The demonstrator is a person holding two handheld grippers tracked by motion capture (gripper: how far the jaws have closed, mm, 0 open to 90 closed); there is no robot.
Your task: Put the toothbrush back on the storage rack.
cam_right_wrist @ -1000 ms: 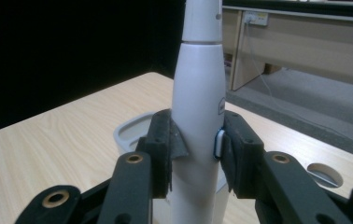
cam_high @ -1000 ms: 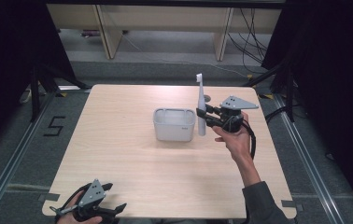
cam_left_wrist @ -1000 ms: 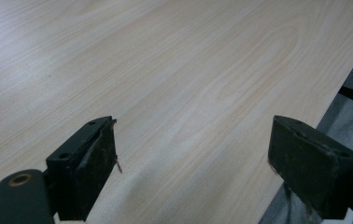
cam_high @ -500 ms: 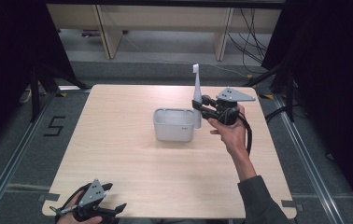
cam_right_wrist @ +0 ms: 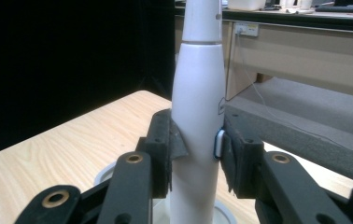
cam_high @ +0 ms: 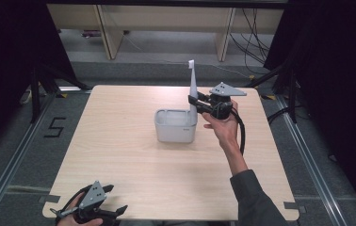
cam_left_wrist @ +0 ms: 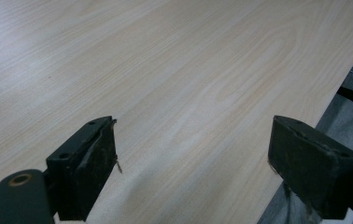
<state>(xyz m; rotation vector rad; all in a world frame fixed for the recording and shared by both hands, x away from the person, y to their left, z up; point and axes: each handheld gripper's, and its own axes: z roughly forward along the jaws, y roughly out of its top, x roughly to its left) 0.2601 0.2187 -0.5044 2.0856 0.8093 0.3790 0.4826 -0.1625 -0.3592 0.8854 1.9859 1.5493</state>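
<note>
Down at the near left corner of the table (cam_high: 119, 188), my left gripper (cam_high: 101, 211) sits idle, its jaws wide apart with nothing but bare wood between them. Toward the middle of the table stands the white tub (cam_high: 176, 126), upright and open at the top. Just right of it, my right gripper (cam_high: 196, 102) is clamped on the toothbrush (cam_high: 193, 89), pads (cam_right_wrist: 165, 149) squeezing the fat part of the handle from both sides; the brush stands upright with its head high and its lower end at the tub's right rim, whether inside or just above it I cannot tell. I judge the risk lies in that smooth, tapering handle: the pads grip a rounded surface, so a tilt of my wrist could let it swivel or slide down. One pad also presses beside the blue button (cam_right_wrist: 219, 143), which might switch it on. If the lower end catches the rim, the light tub could tip or skid toward the left edge.
</note>
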